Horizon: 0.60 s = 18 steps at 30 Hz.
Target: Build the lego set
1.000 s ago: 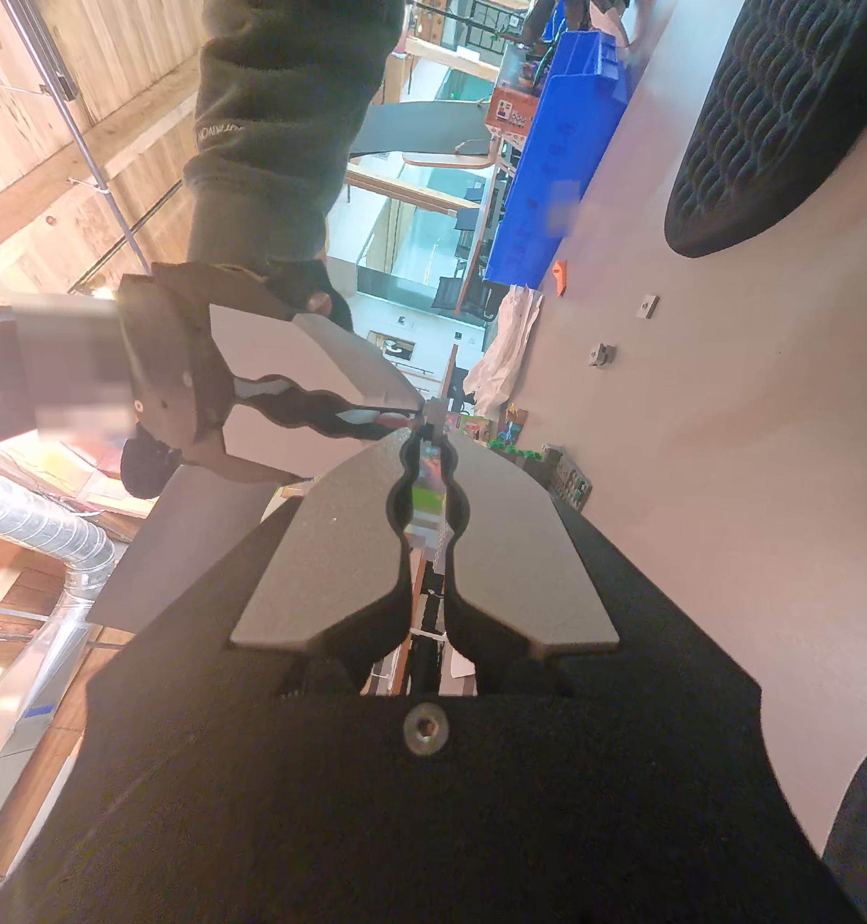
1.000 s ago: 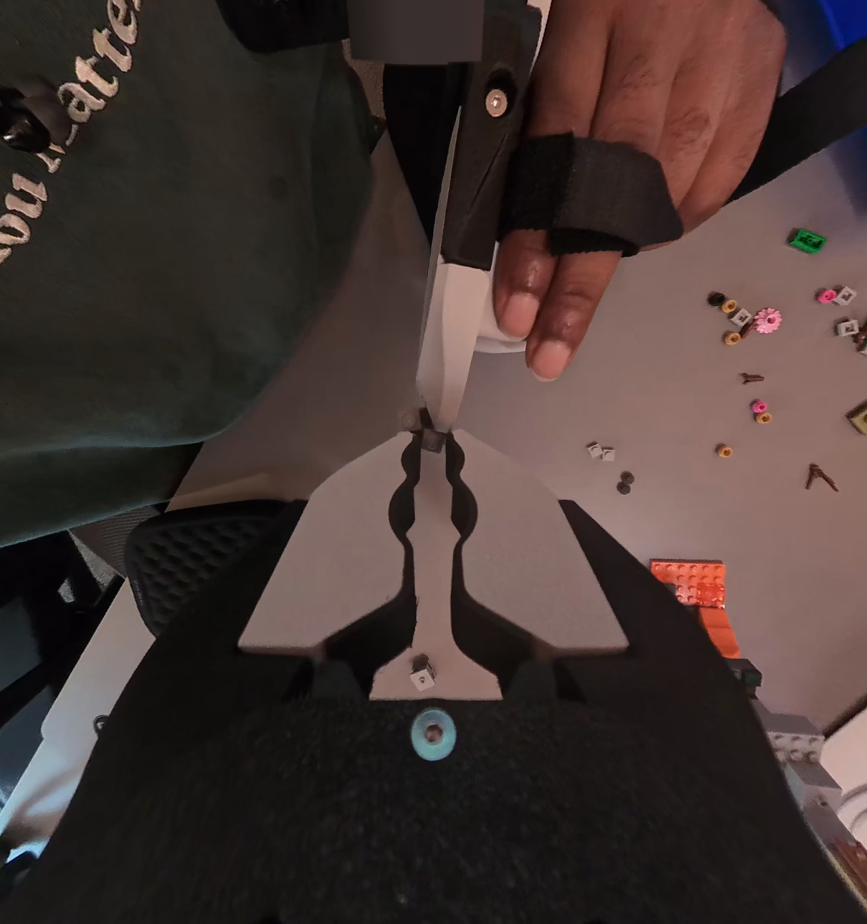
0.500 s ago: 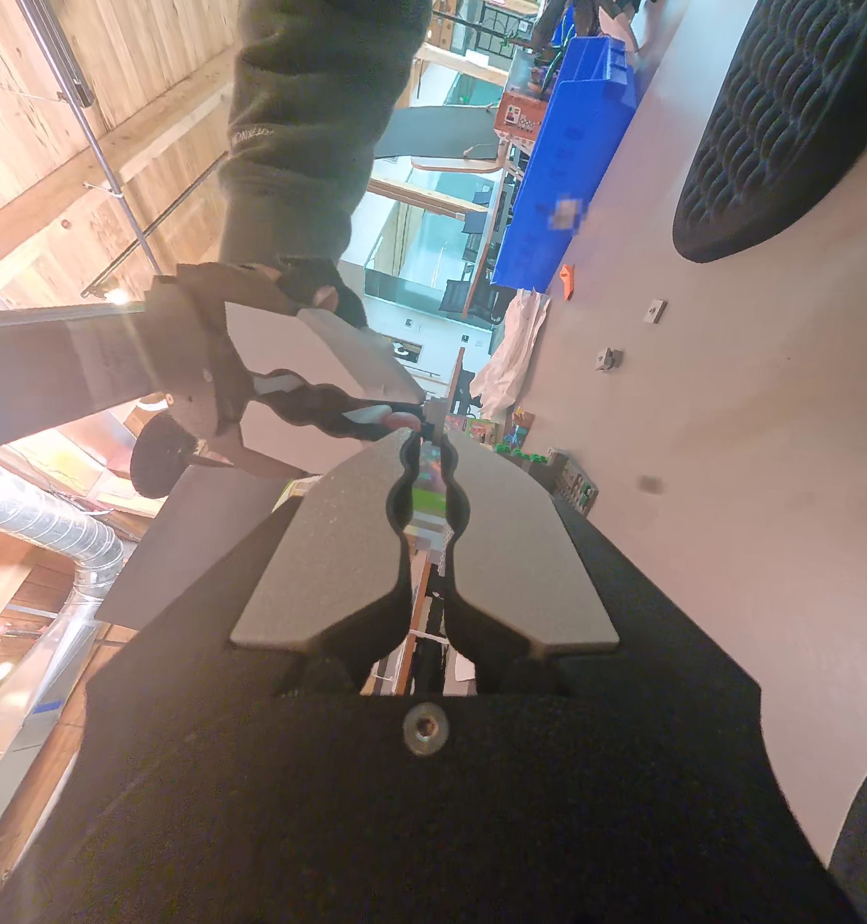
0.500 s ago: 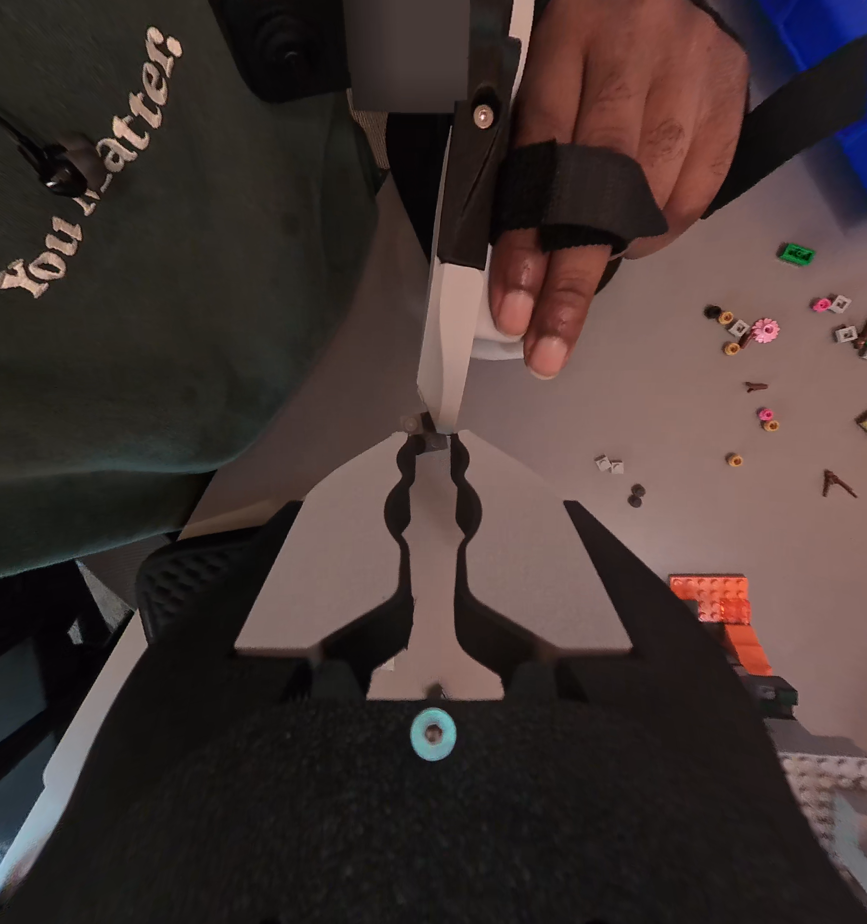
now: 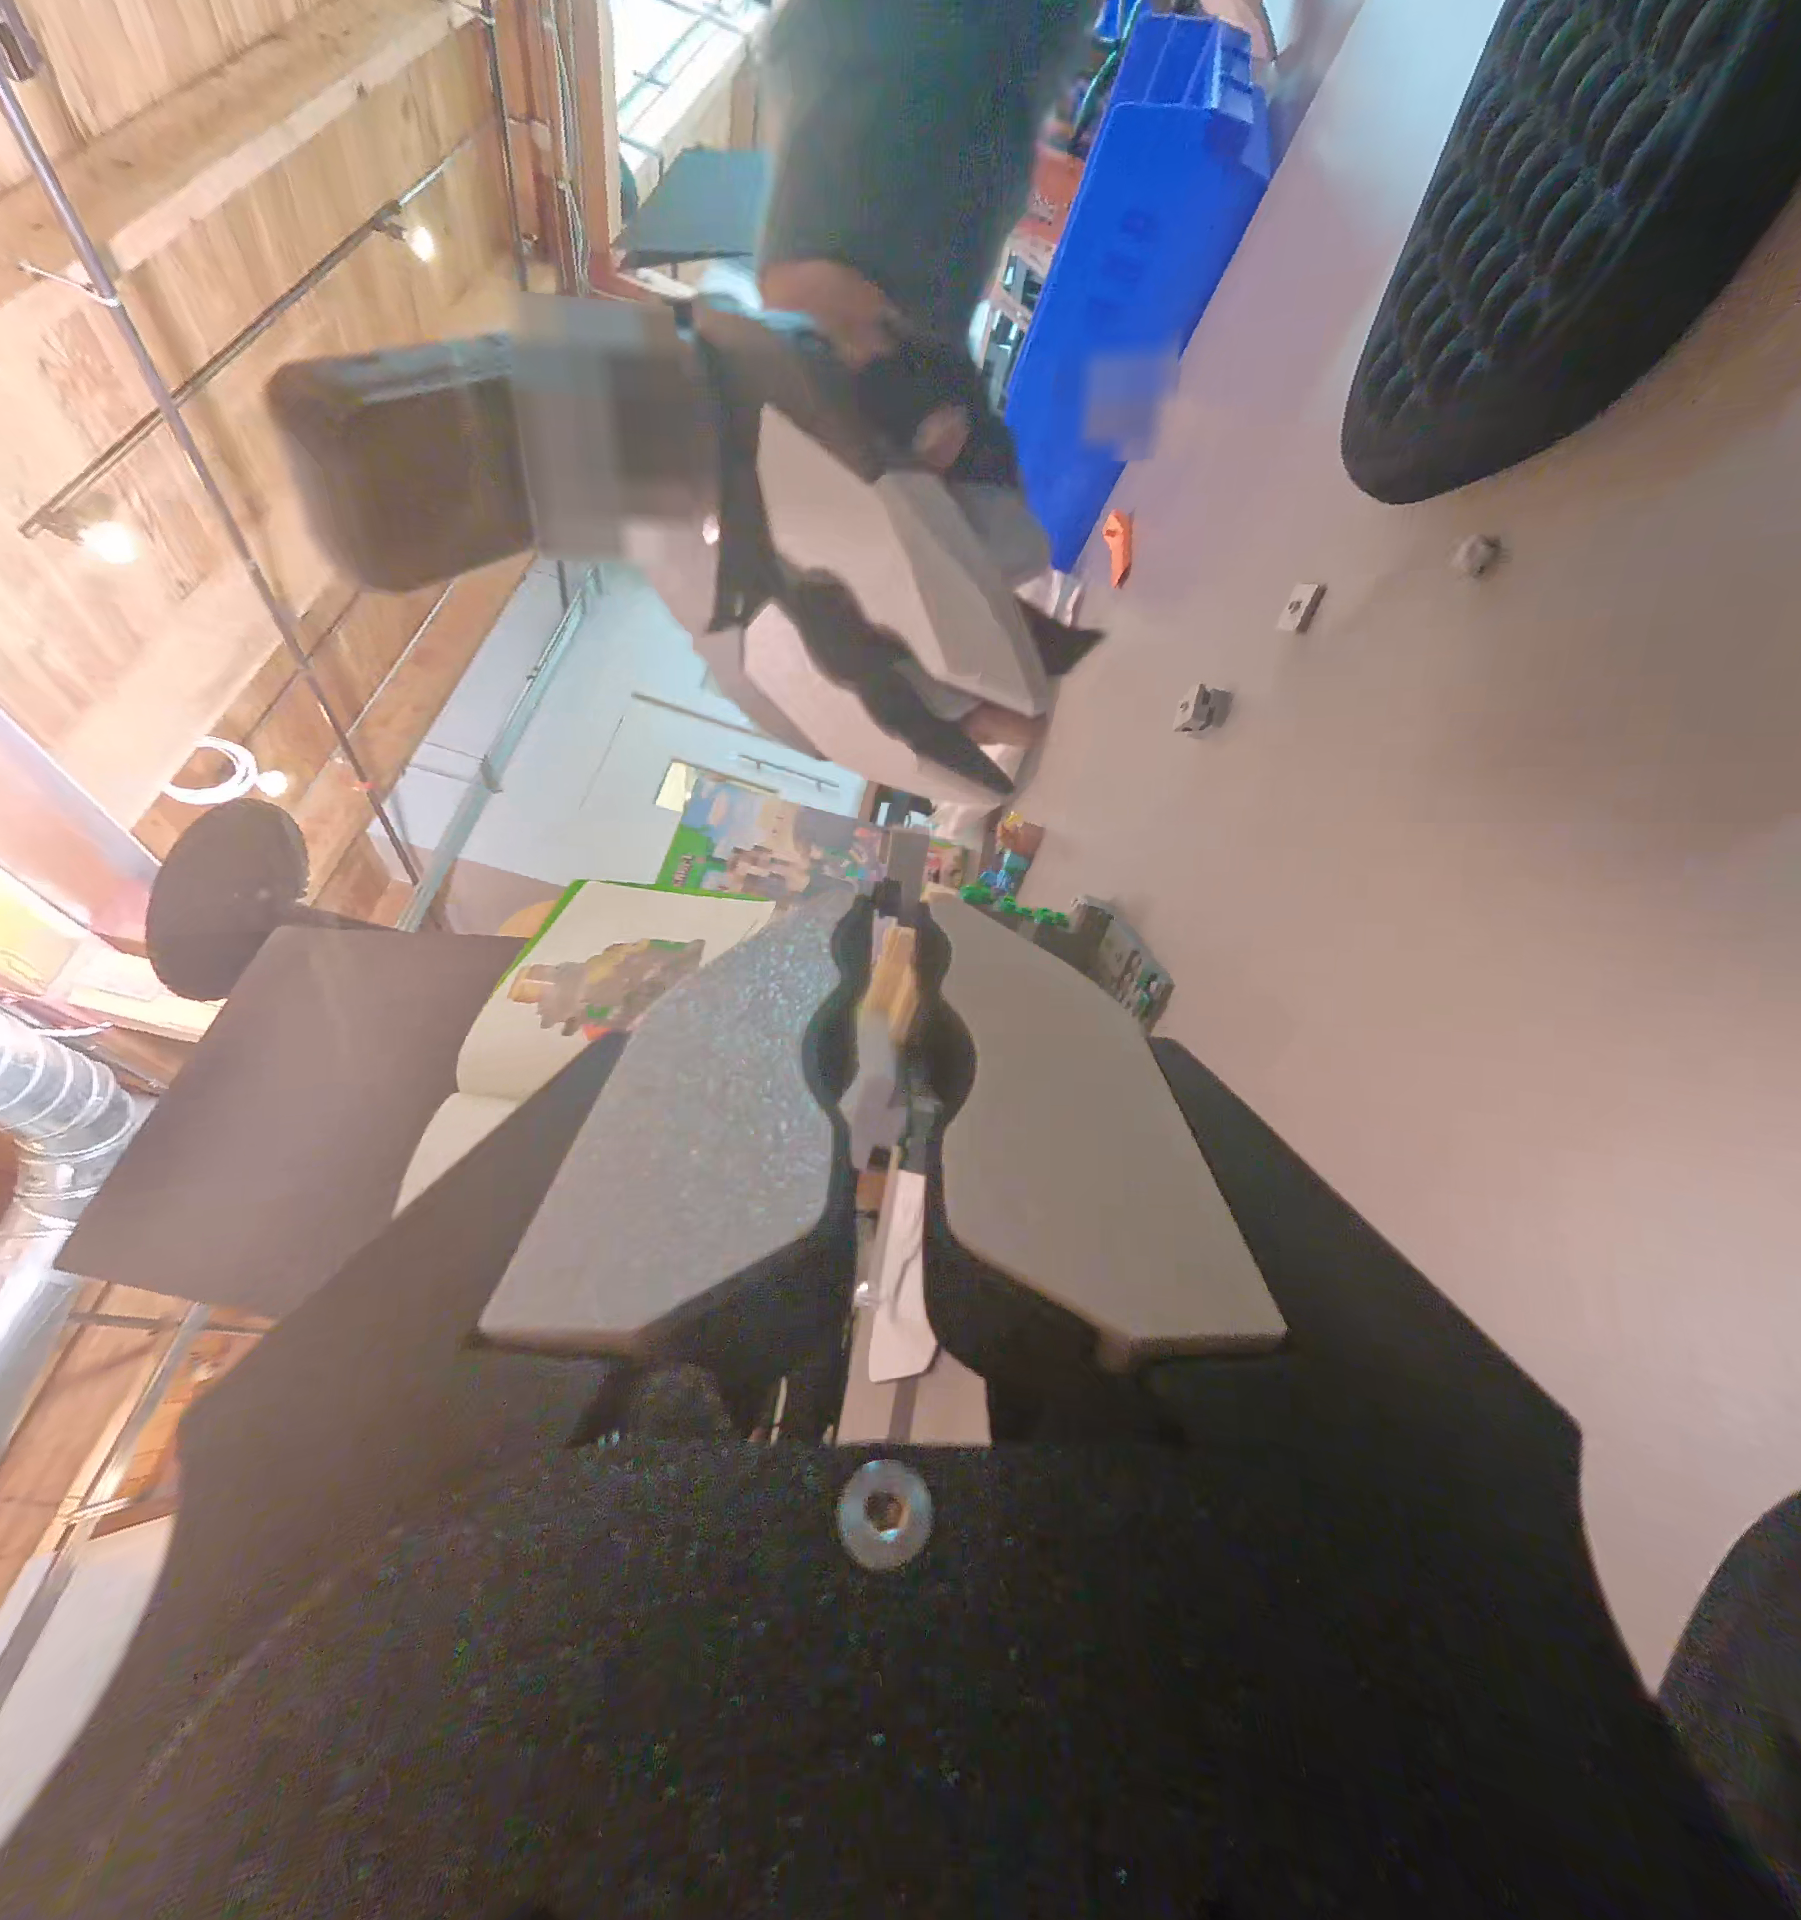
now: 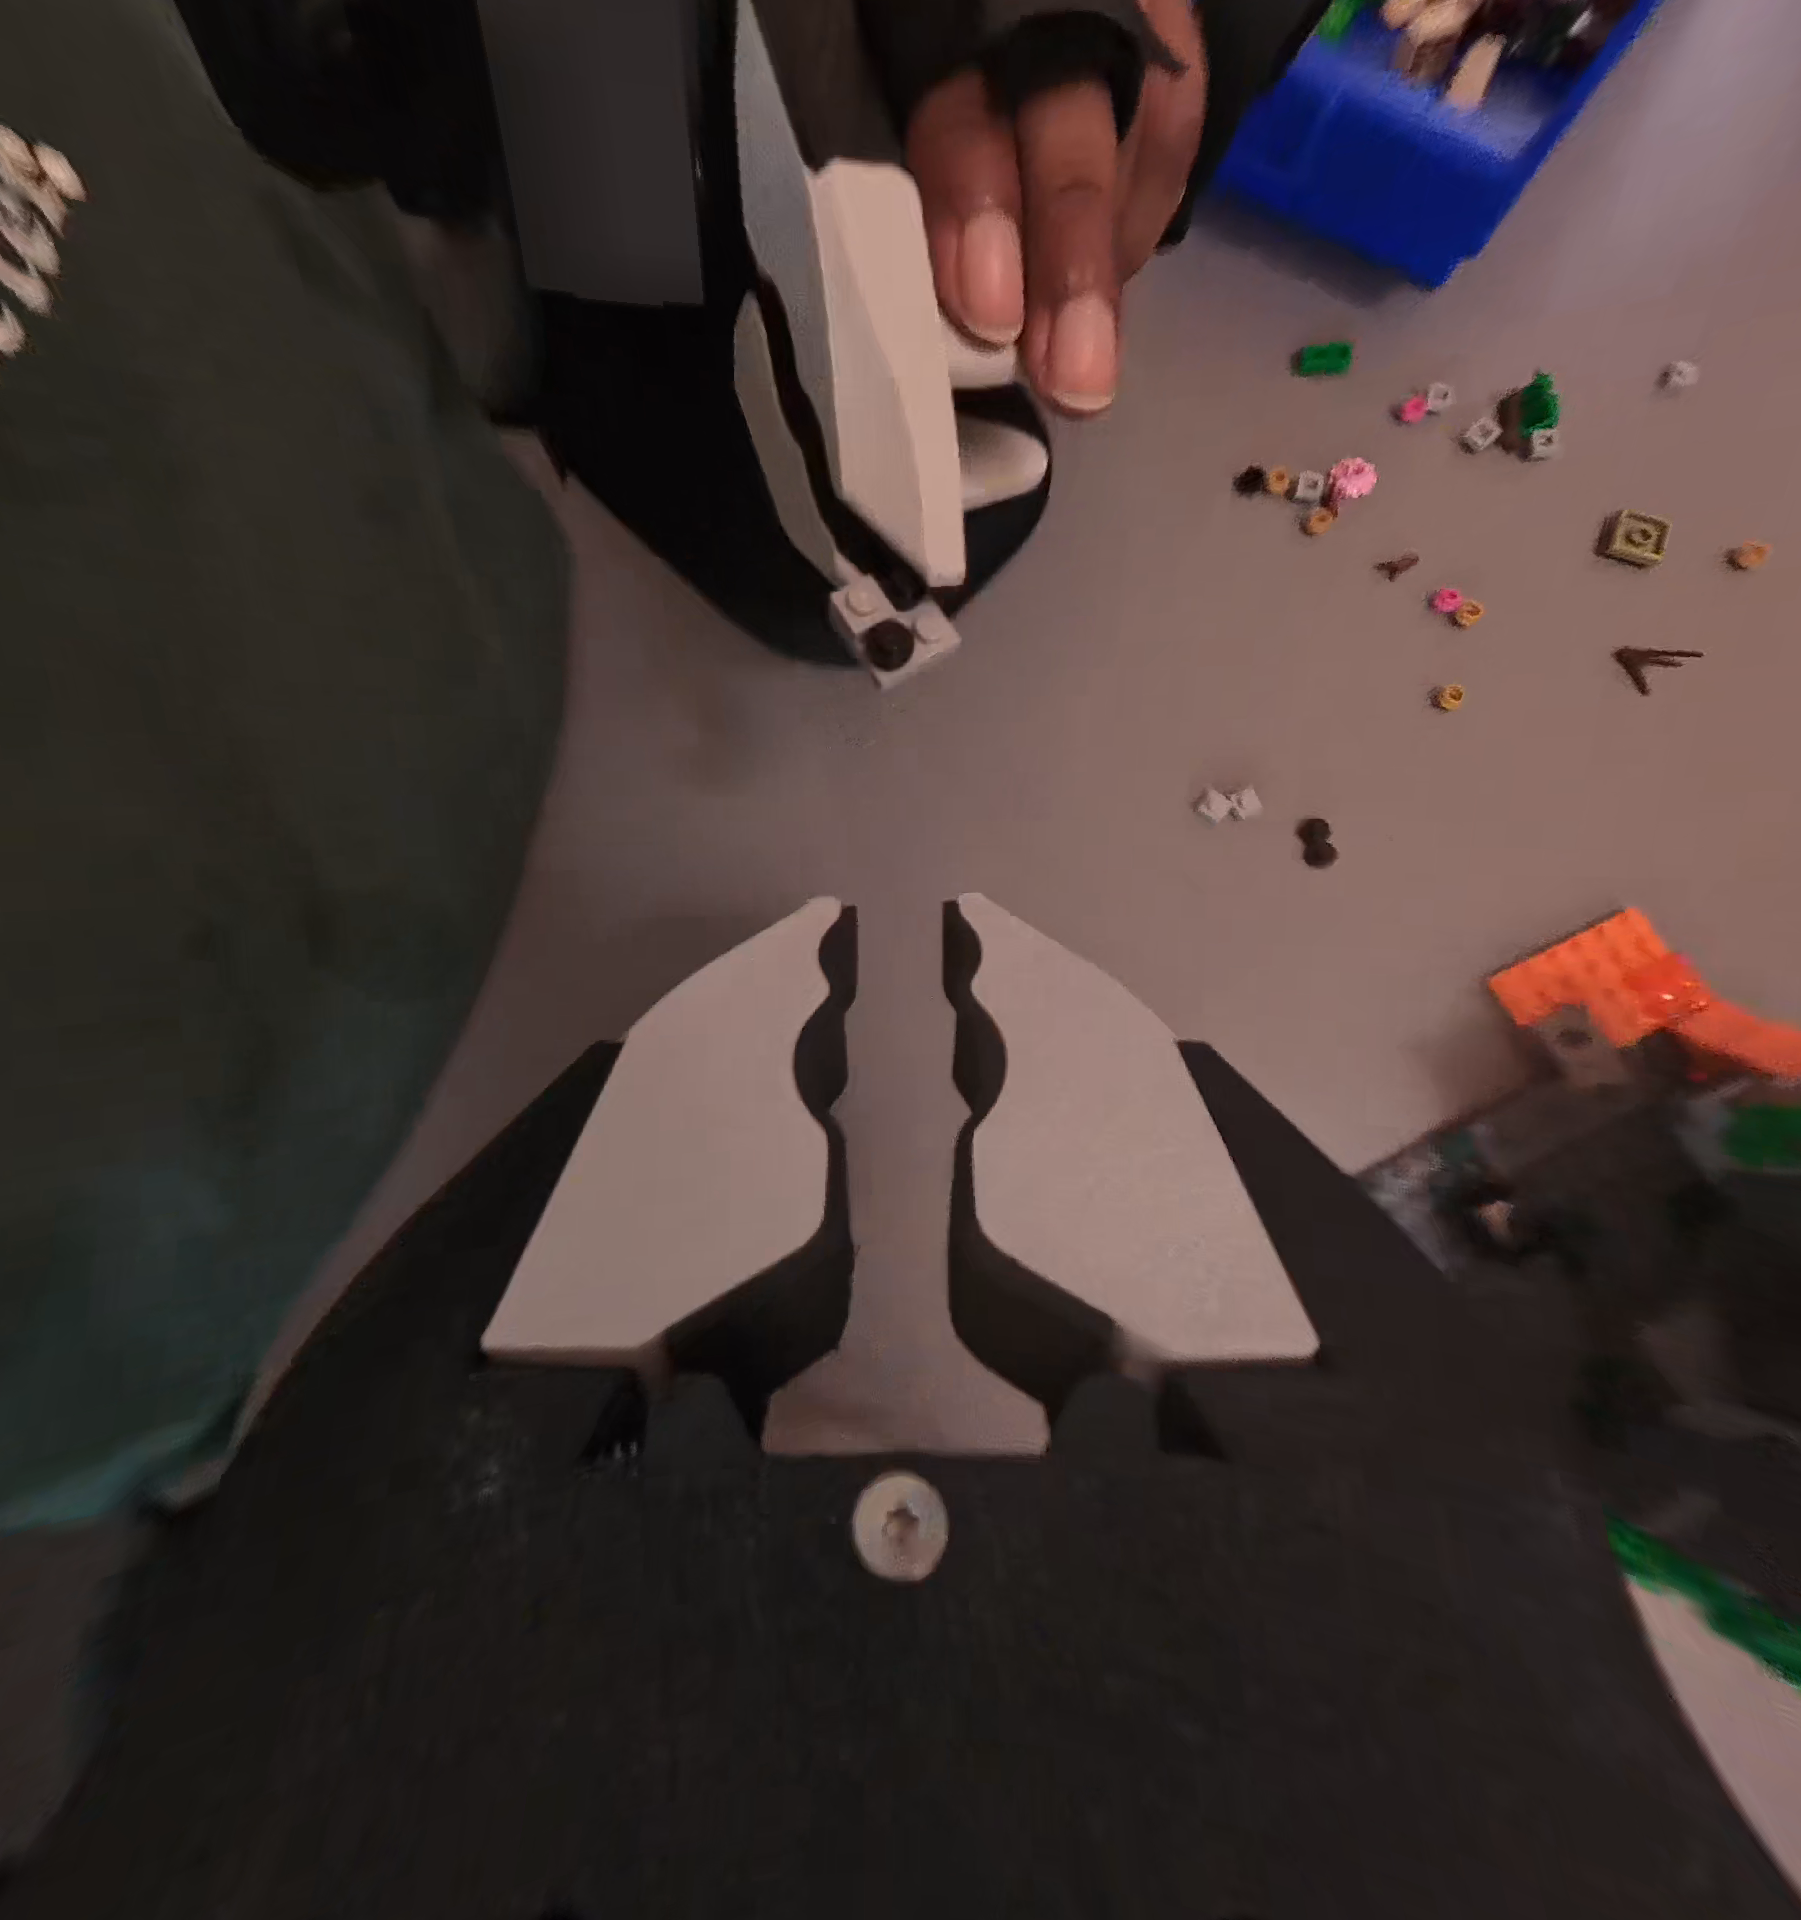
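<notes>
My left gripper [image 5: 894, 906] is shut on a small grey lego plate [image 5: 906, 862] at its fingertips. In the right wrist view the left gripper [image 6: 891, 592] hangs above the grey table [image 6: 1083, 748], and the grey plate [image 6: 922, 657] carries a small black round piece [image 6: 888, 644]. My right gripper [image 6: 898, 909] is open with a narrow gap, empty, and a short way back from the plate. It also shows blurred in the left wrist view [image 5: 989, 774], apart from the left fingertips.
Several small loose pieces [image 6: 1332, 488] lie scattered on the table at right. An orange plate assembly [image 6: 1623, 997] and a blurred dark and green build [image 6: 1654, 1195] sit nearer. A blue bin [image 6: 1415, 177] stands at the back. An open instruction booklet [image 5: 605, 966] lies to the left. My hands' fingertips stand some 5 cm from each other.
My right gripper has let go of the small black piece on the grey plate, opened, and drawn back. The left gripper still holds the plate.
</notes>
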Tool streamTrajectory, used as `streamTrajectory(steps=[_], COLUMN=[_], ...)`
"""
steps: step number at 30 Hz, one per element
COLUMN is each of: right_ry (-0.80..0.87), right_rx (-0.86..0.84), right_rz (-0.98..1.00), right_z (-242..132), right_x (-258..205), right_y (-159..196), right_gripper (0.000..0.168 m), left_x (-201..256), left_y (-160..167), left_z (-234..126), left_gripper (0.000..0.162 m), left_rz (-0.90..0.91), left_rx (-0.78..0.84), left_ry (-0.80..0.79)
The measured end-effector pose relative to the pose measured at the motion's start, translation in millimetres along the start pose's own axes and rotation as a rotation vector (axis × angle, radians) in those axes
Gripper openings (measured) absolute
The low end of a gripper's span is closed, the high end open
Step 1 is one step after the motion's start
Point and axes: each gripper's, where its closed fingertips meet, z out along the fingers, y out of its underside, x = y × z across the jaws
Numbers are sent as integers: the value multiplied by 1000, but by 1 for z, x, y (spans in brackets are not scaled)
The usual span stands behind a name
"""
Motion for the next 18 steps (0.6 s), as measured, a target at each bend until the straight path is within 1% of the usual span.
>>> streamTrajectory(steps=[3,6,10,11,12,13,15,18], right_ry=[24,32,-62,-74,-80,-80,-70,30], right_rx=[211,294,310,299,277,261,265,242], right_rz=[66,71,51,39,26,18,21,27], right_z=[2,5,15,19,22,25,26,25], right_x=[-5,-1,-5,-4,-3,-2,2,18], right_y=[-5,-11,-22,-23,-21,-19,-17,2], right_gripper=[26,33,36,34,27,21,20,18], left_x=[6,12,21,22,23,24,26,30], left_y=[0,-4,-6,-6,-4,-1,3,22], left_z=[3,9,14,15,15,15,15,15], left_gripper=[7,7,7,7,7,8,8,8], left_rz=[-10,-5,2,1,-5,-9,-28,-69], left_rx=[11,24,28,25,21,8,1,-59], left_ry=[18,35,64,67,70,79,87,121])
